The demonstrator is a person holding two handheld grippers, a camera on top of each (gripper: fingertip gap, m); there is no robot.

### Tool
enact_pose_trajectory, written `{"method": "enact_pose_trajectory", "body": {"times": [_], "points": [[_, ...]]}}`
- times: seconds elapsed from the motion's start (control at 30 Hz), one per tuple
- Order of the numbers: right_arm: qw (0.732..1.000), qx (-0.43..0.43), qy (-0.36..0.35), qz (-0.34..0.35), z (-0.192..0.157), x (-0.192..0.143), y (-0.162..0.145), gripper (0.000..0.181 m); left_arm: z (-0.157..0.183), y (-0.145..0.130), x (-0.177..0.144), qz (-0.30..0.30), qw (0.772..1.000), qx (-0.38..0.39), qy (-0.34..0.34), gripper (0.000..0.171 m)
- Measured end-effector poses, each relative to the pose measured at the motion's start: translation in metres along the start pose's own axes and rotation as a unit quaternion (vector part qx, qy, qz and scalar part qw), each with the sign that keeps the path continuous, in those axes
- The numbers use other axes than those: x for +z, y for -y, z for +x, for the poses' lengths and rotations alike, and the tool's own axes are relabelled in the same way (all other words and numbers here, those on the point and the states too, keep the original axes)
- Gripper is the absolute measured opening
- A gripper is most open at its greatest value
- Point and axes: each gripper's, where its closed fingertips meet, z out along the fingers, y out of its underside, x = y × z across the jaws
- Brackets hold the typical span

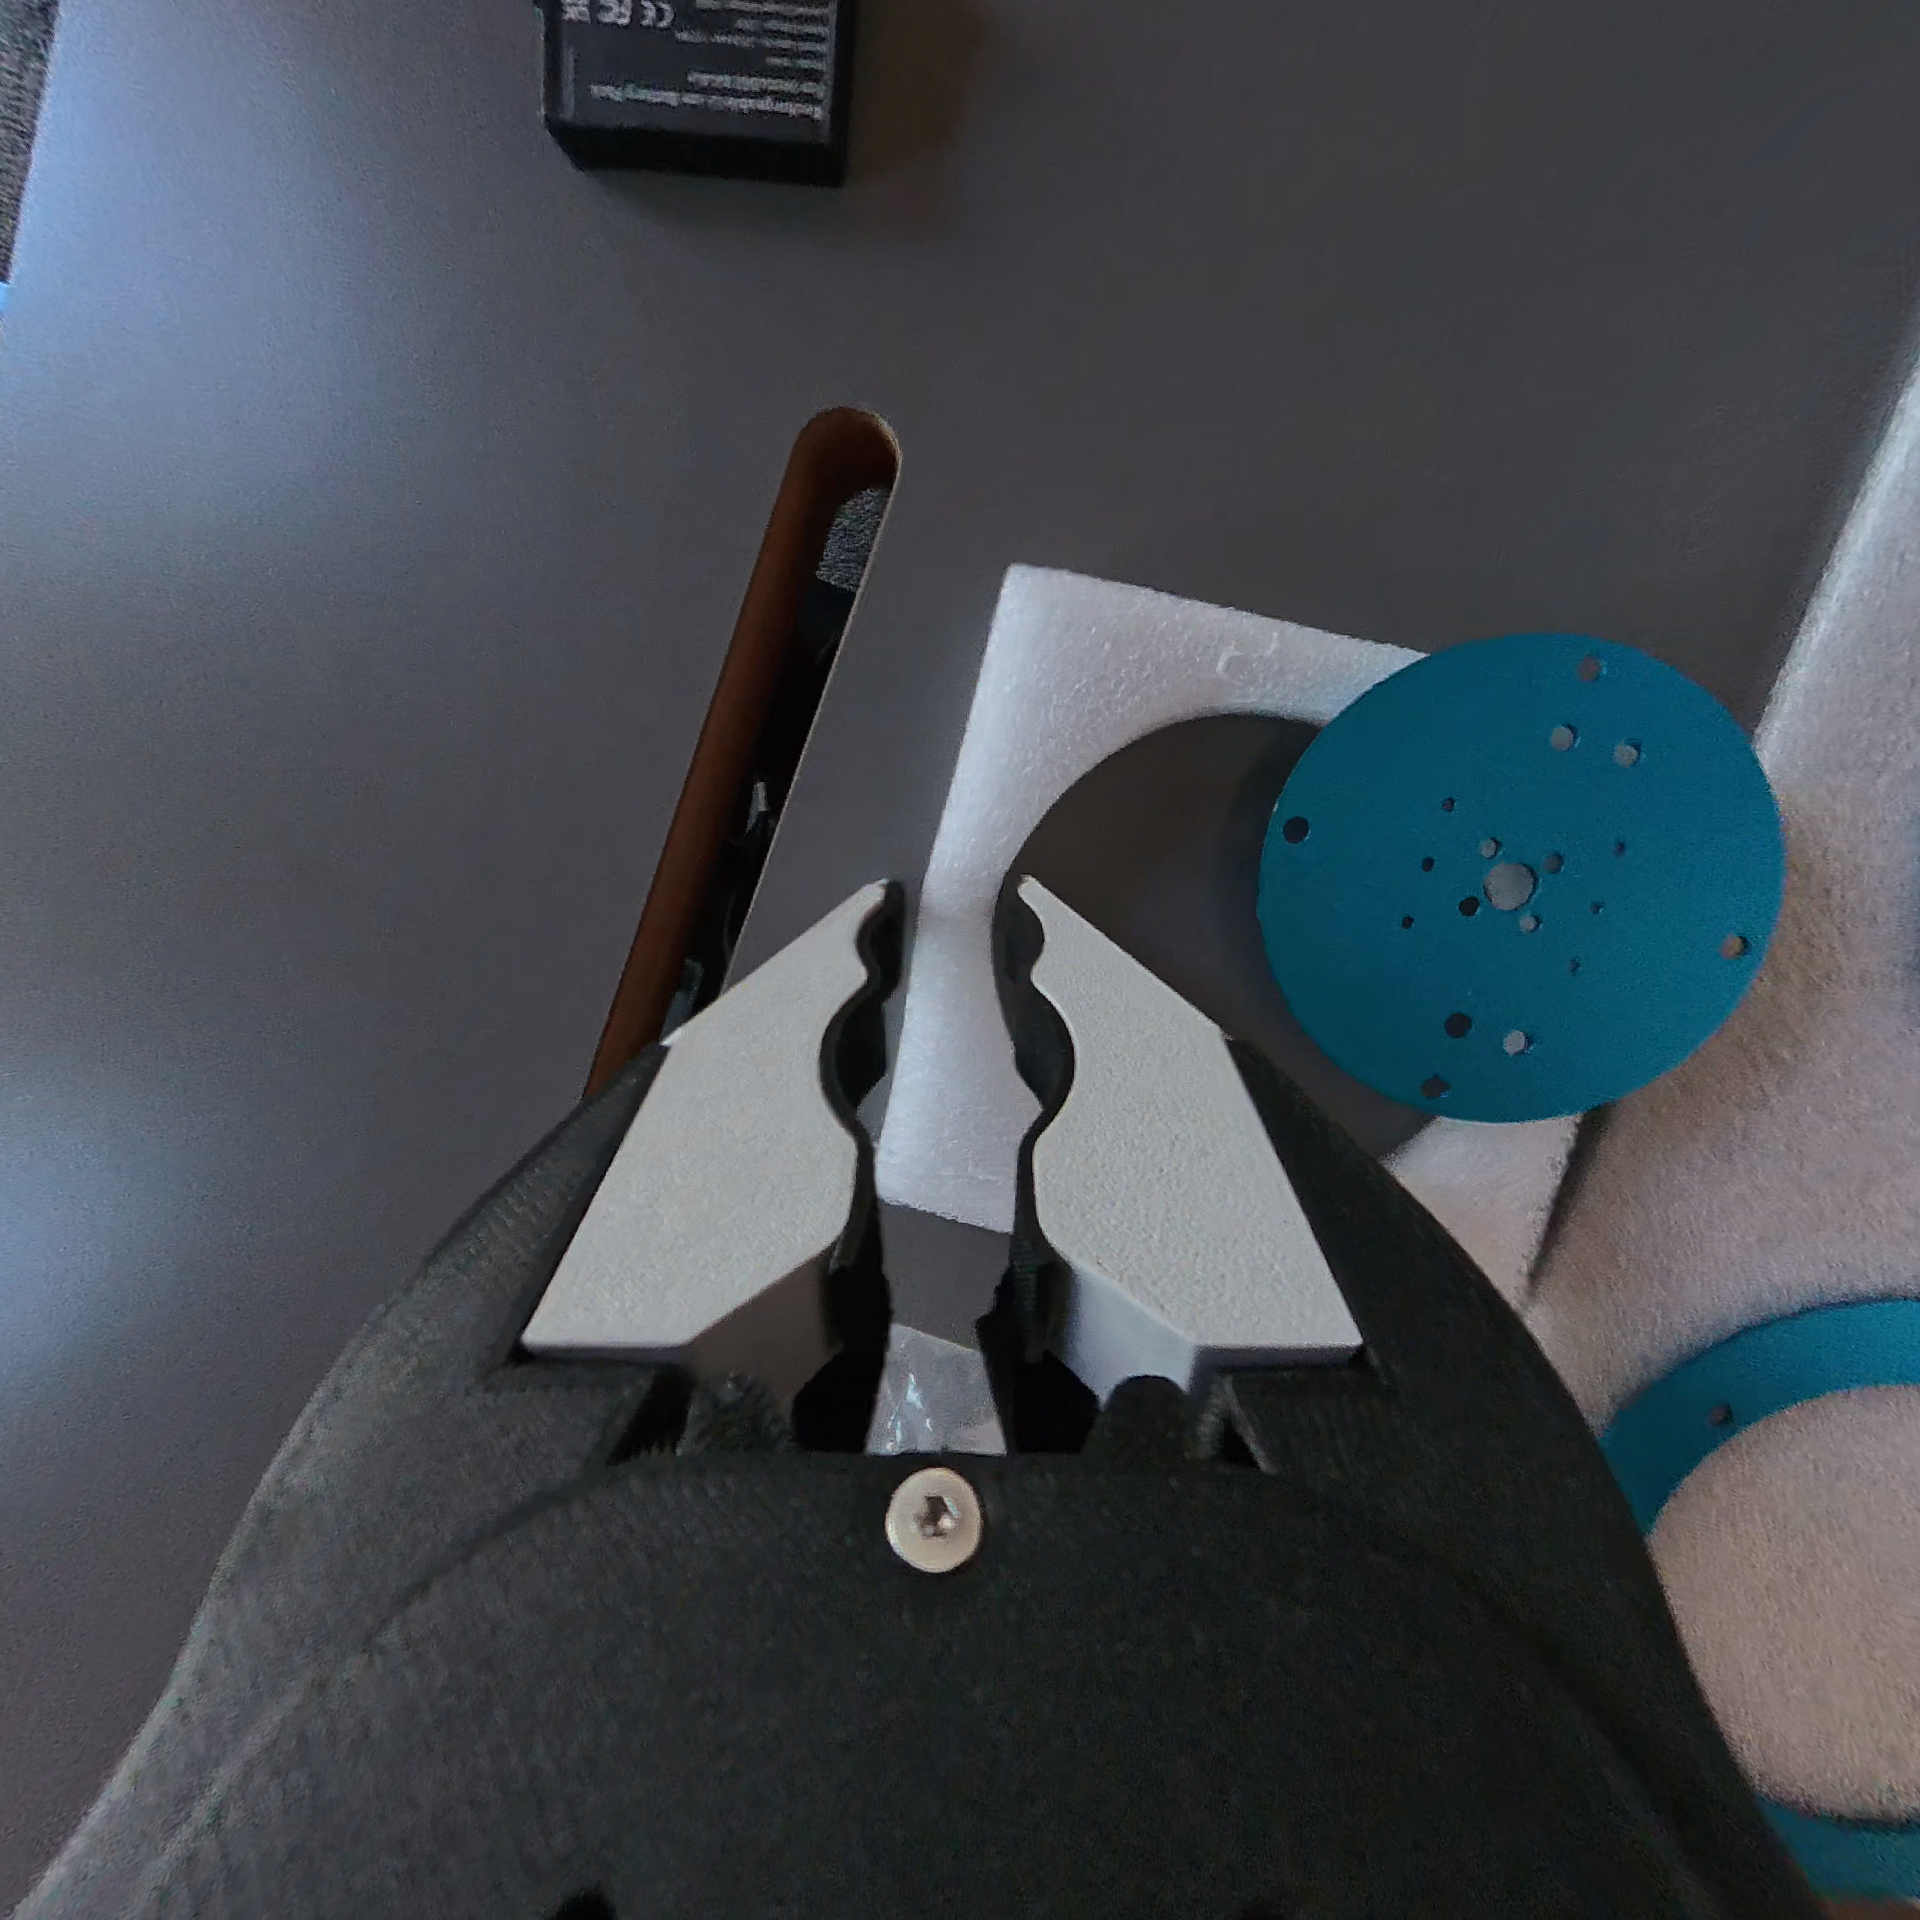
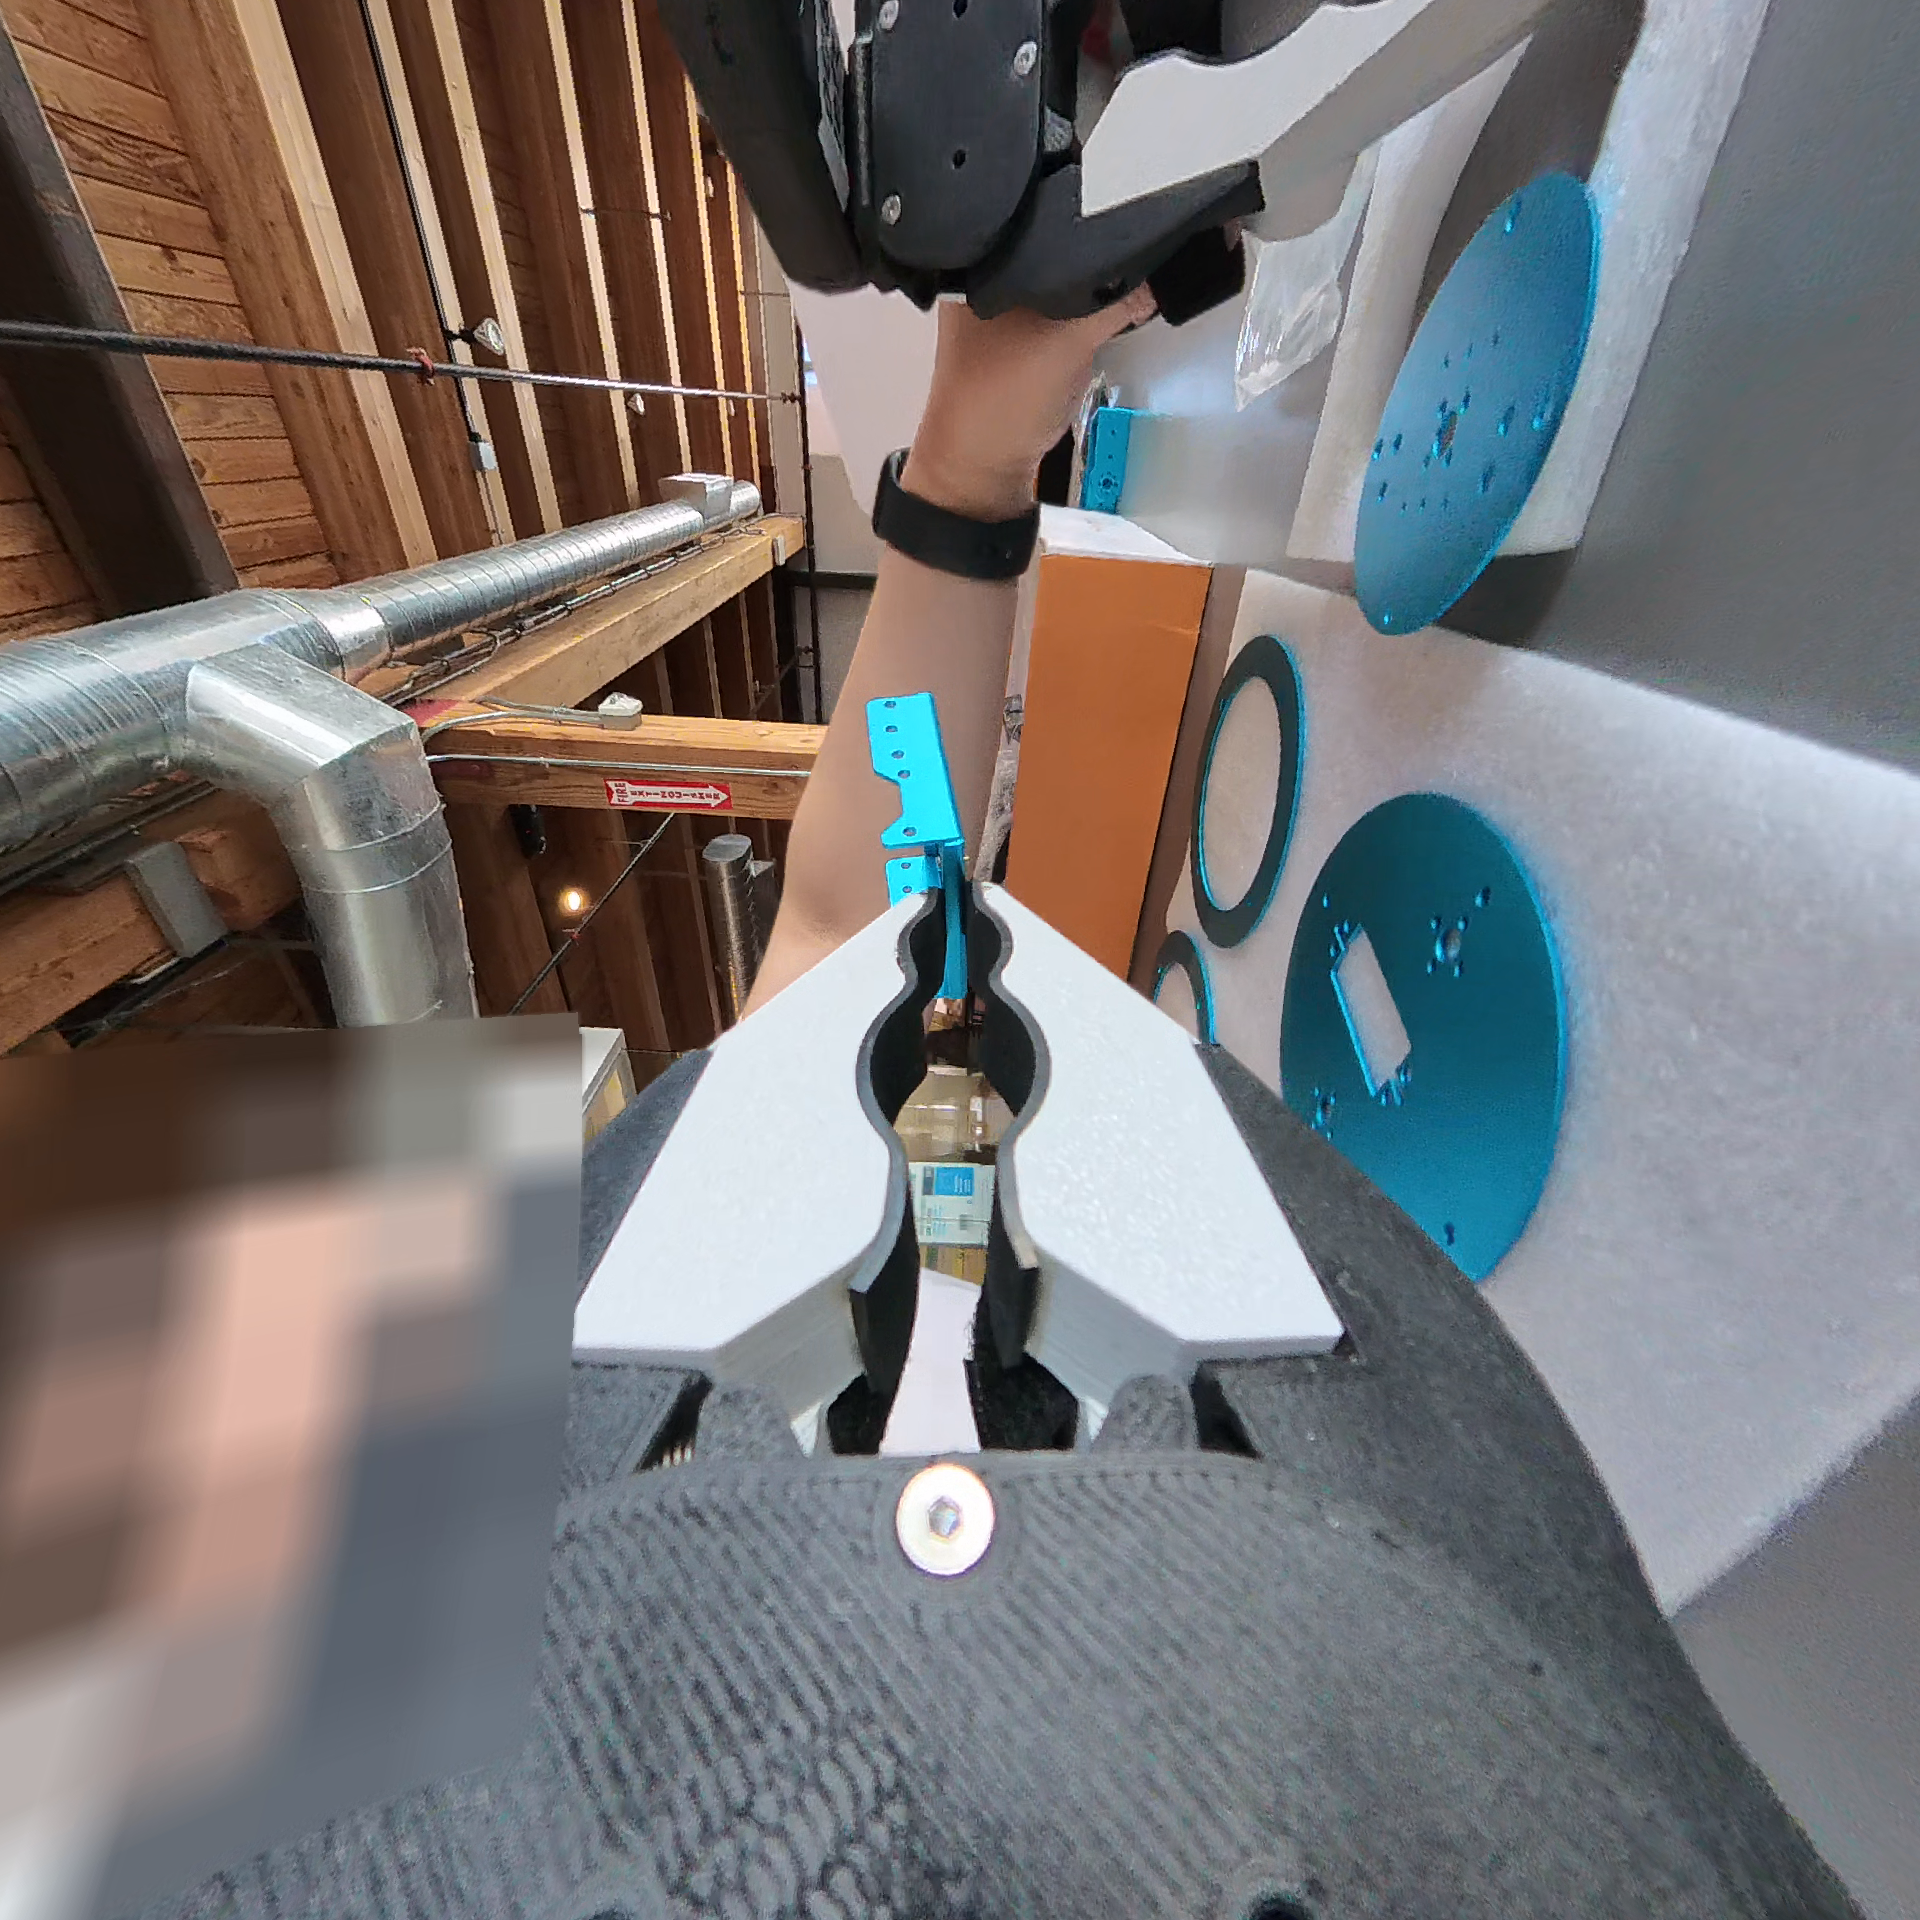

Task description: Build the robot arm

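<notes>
My left gripper points down at the grey table. Its jaws stand narrowly apart, closed on the thin left wall of a white foam piece beside its round cutout. A teal perforated disc rests tilted on that foam's right side. My right gripper is shut on a blue metal bracket with small holes and holds it up in the air. The left gripper also shows at the top of the right wrist view, held by a person's hand, beside the foam and disc.
A black labelled box lies at the table's far edge. A brown-edged slot cuts the tabletop left of the foam. A large foam sheet holds a teal disc with a rectangular hole and teal rings. An orange box stands behind. One gripper's finger ends stand about 20 cm off the other's.
</notes>
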Motion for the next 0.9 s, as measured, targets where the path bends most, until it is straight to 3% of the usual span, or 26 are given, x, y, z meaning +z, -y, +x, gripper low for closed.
{"method": "enact_pose_trajectory", "body": {"times": [0.1,0.2,0.27,0.3,0.37,0.47,0.53,0.77,0.9], "points": [[1.0,-0.005,0.003,-0.009,0.001,0.006,0.009,0.001,-0.006,0.005,-0.011,0.032,0.999,-0.036,0.025,0.038],[1.0,-0.016,0.006,-0.019,0.004,0.011,0.015,0.001,-0.002,0.025,-0.044,0.13,0.987,-0.094,0.022,0.051],[0.999,-0.025,0.011,-0.023,0.004,0.013,0.019,0.001,0.014,0.036,-0.069,0.186,0.974,-0.126,0.0,0.066],[0.999,-0.028,0.014,-0.025,0.004,0.014,0.02,0.001,0.024,0.036,-0.076,0.192,0.971,-0.141,-0.005,0.081],[0.999,-0.036,0.019,-0.029,0.004,0.013,0.023,0.001,0.053,0.029,-0.081,0.185,0.971,-0.147,-0.022,0.088],[0.998,-0.045,0.014,-0.032,0.009,0.008,0.027,0.001,0.075,0.007,-0.073,0.149,0.982,-0.106,0.052,0.08],[0.999,-0.046,0.005,-0.027,0.015,0.005,0.032,0.001,0.088,0.0,-0.064,0.132,0.985,-0.09,0.069,0.084],[0.999,-0.032,0.006,-0.027,0.023,0.007,0.04,0.001,0.093,-0.011,-0.026,0.083,0.991,-0.069,0.08,0.081],[0.999,-0.029,0.004,-0.031,0.026,0.009,0.042,0.001,0.09,-0.008,-0.023,0.107,0.988,-0.084,0.074,0.078]]}}
